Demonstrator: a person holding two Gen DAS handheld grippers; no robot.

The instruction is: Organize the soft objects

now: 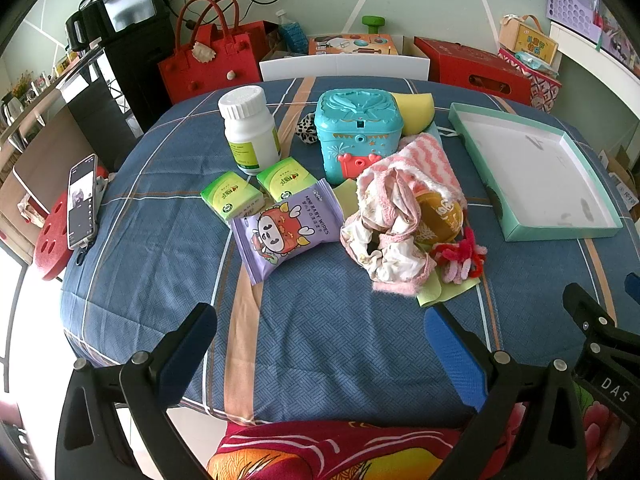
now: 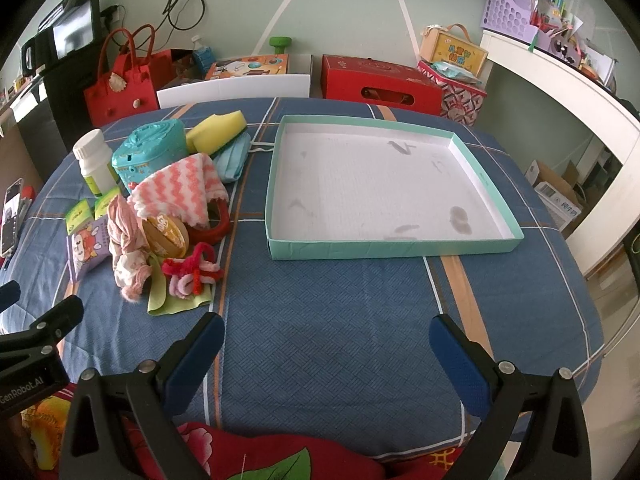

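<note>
Hovering over a table draped in a blue plaid cloth [image 2: 320,320], we held both grippers low at the near edge, each with its fingers spread wide and nothing between them. Our left gripper [image 1: 320,356] faced a jumble of goods: a crumpled pink-trimmed garment [image 1: 386,232] lay heaped against a gold tape roll [image 1: 440,216], with a pink-and-white striped cloth [image 1: 428,160] draped behind and over them. Twisted red and pink pipe cleaners [image 1: 460,260] rested on a pale green sheet [image 1: 436,294] just beside the garment. A purple baby wipes pack [image 1: 286,228] sat to the left, touching two green tissue packets [image 1: 240,196], with a white bottle [image 1: 250,128] and a teal toy box [image 1: 356,132] behind. A yellow sponge [image 2: 218,130] leaned at the teal box's far side, a light blue face mask [image 2: 234,160] next to it. Our right gripper [image 2: 326,354] pointed toward a shallow teal-rimmed tray [image 2: 400,248], its white floor smudged, well apart from the pile. A phone [image 1: 83,200] lay at the table's left edge.
</note>
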